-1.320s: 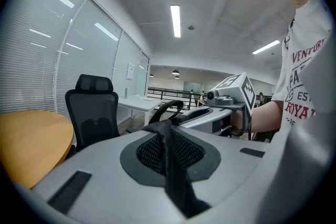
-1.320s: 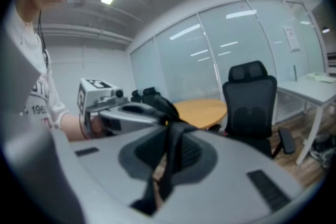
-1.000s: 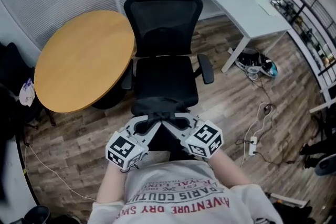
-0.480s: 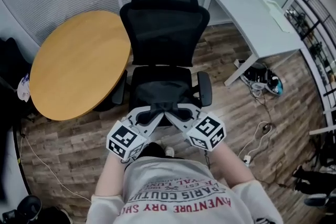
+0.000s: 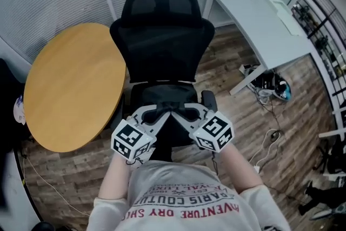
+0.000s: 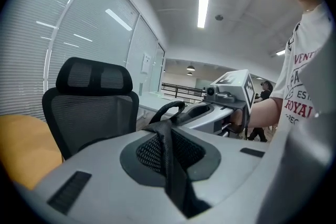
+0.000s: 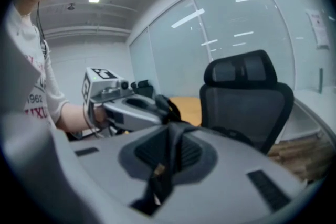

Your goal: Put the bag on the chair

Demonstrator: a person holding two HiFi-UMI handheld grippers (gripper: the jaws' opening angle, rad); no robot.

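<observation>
The left claw (image 5: 161,114) and right claw (image 5: 180,114) meet tip to tip, closed on the top of a black fabric bag (image 5: 170,131) above the seat of a black mesh office chair (image 5: 162,46). A round wooden counter (image 5: 70,84) stands just beside the chair's left, and a white rectangular counter (image 5: 259,13) to its right.

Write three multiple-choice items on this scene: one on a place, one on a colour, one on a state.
1. In the head view, the round wooden table stands on which side of the office chair?
A. left
B. right
C. behind it

2. The desk is:
A. white
B. black
C. orange

3. The left gripper is:
A. open and empty
B. shut on a bag strap
C. shut on a cable

Answers:
1 A, the tabletop lies at the chair's left.
2 A, its top and legs are white.
3 B, the left gripper view shows the black strap pinched between its jaws.
</observation>
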